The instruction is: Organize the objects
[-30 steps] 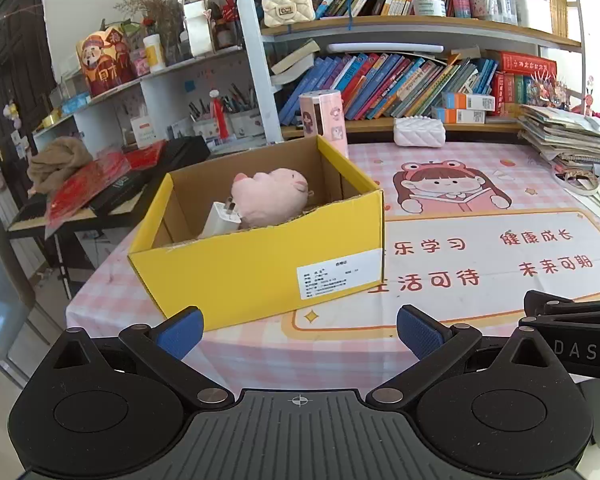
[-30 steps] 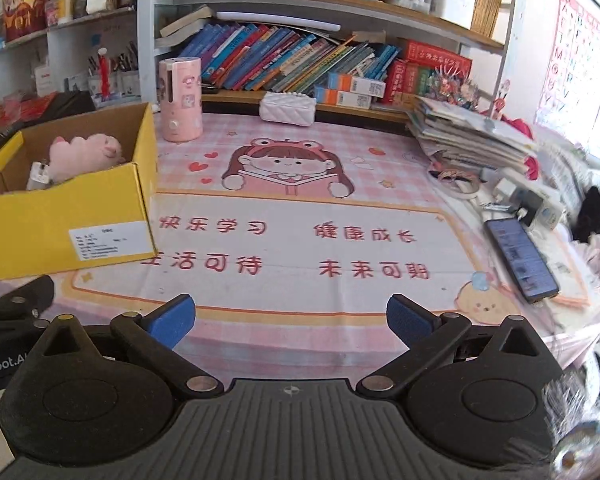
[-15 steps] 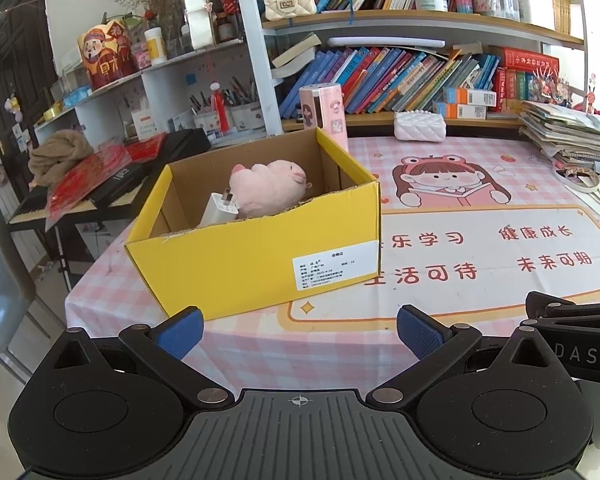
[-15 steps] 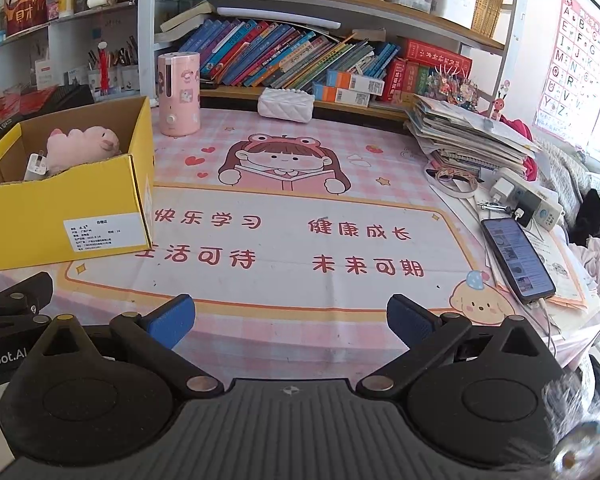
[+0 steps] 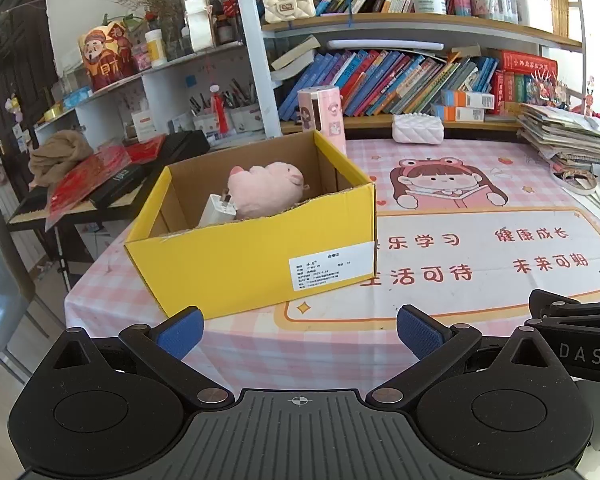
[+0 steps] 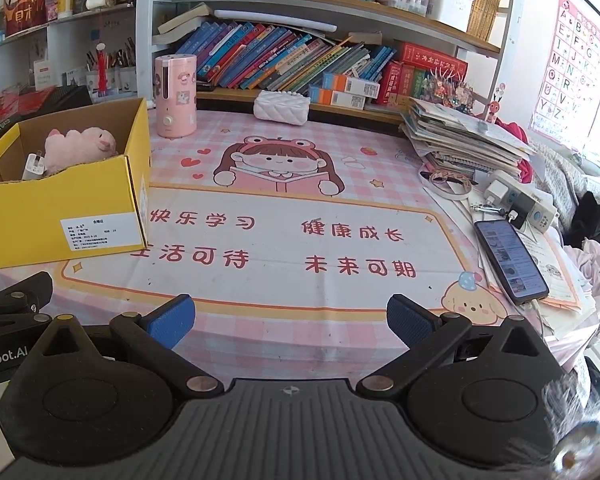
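A yellow cardboard box stands open on the left of the pink table mat; it also shows in the right wrist view. Inside lie a pink plush pig and a white charger. My left gripper is open and empty, held back from the table's front edge, in front of the box. My right gripper is open and empty, near the front edge at the mat's middle.
A pink cylinder device and a white quilted pouch stand at the back by the bookshelf. A stack of papers, a power strip and a phone lie on the right. A grey chair stands at the left.
Both grippers have drawn back and risen slightly from the table; the box and mat look a little farther away. Both stay open and empty.
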A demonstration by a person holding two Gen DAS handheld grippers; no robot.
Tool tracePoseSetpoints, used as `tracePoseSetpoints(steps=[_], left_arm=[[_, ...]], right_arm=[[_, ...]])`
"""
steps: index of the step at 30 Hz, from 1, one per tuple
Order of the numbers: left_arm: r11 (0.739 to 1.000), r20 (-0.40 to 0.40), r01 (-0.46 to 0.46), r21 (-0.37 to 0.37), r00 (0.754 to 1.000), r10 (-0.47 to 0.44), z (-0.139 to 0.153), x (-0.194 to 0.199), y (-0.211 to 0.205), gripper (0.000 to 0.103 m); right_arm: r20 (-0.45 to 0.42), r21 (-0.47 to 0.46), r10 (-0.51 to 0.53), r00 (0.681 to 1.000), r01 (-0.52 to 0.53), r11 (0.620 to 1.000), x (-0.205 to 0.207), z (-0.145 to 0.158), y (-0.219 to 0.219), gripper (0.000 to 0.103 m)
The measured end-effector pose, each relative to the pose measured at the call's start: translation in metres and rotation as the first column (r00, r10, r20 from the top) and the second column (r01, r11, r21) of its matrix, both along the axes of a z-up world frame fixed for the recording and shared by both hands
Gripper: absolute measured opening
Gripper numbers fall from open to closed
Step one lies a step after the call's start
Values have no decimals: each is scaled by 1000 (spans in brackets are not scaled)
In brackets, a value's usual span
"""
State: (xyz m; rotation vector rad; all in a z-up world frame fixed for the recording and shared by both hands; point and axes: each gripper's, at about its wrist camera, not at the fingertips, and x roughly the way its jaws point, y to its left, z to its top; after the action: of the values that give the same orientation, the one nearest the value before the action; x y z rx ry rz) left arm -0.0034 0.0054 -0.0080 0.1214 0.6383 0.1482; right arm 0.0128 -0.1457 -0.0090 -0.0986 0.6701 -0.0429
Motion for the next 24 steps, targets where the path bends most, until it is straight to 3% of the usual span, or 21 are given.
tracePoseSetpoints(steps=[24], left_arm=[[1000,-32,-6,-8,999,6,-3,-1,0,103]], right_arm=[[-23,-10,7,1000,-7,1000,-1,-2,2,103]])
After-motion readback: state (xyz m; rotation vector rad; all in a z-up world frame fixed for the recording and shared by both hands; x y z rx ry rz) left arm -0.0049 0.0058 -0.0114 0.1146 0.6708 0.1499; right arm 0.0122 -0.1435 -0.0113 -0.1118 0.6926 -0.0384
